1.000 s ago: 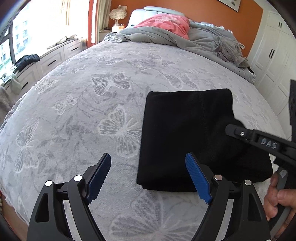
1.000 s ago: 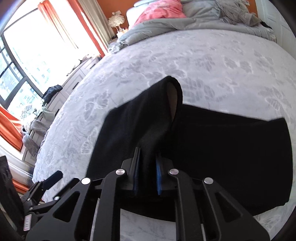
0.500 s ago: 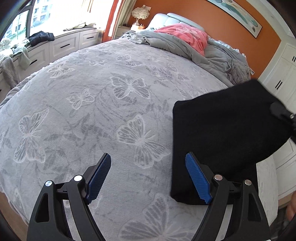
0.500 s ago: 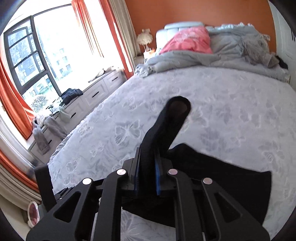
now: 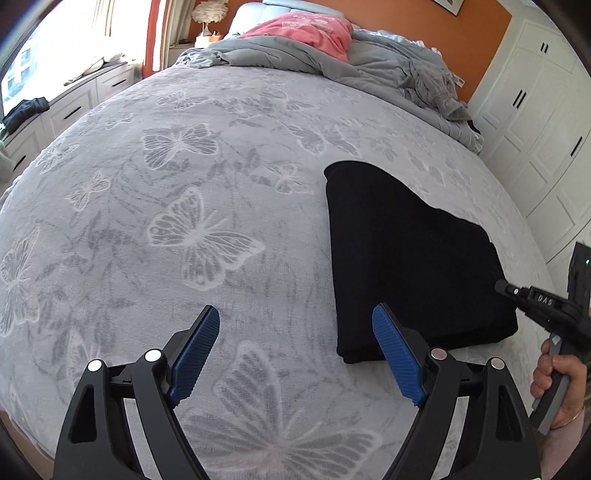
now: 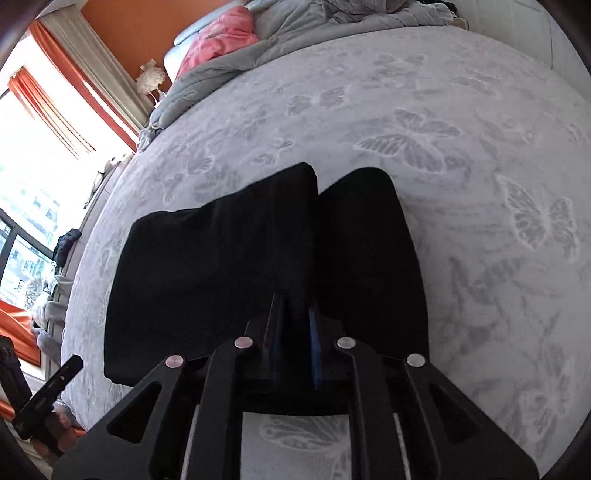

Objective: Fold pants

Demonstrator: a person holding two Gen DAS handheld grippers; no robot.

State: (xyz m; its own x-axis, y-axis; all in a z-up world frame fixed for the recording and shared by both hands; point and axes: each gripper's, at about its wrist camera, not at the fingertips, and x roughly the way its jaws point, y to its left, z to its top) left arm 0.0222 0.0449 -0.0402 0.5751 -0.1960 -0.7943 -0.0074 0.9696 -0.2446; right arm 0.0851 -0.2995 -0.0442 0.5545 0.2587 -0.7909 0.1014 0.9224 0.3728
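1. The black pants (image 5: 413, 258) lie folded into a thick block on the bed (image 5: 184, 177), on its grey butterfly-patterned cover, toward the bed's near right corner as the left wrist view has it.
2. The left gripper (image 5: 295, 354) hangs over the cover just beside the block's near left corner; its blue-padded fingers (image 5: 195, 354) stand spread wide, nothing between them, and the right-hand pad overlaps the cloth's near edge in the picture (contact cannot be told).
3. The right gripper (image 6: 297, 332) comes in from the bed's right edge, gripped by a hand (image 5: 561, 391) on its handle, with its tip at the block's right side.
4. In the right wrist view its fingers are nearly together, a fold of black cloth lying between the pads; its jaws have just been opening a little, and whether the pads press the cloth at this instant I cannot tell.
5. From that view the pants show two rounded lobes side by side, with a dark crease between them running away from the gripper.
6. At the bed's far end a rumpled grey duvet (image 5: 369, 62) and a pink cloth (image 5: 310, 33) are heaped against the headboard.
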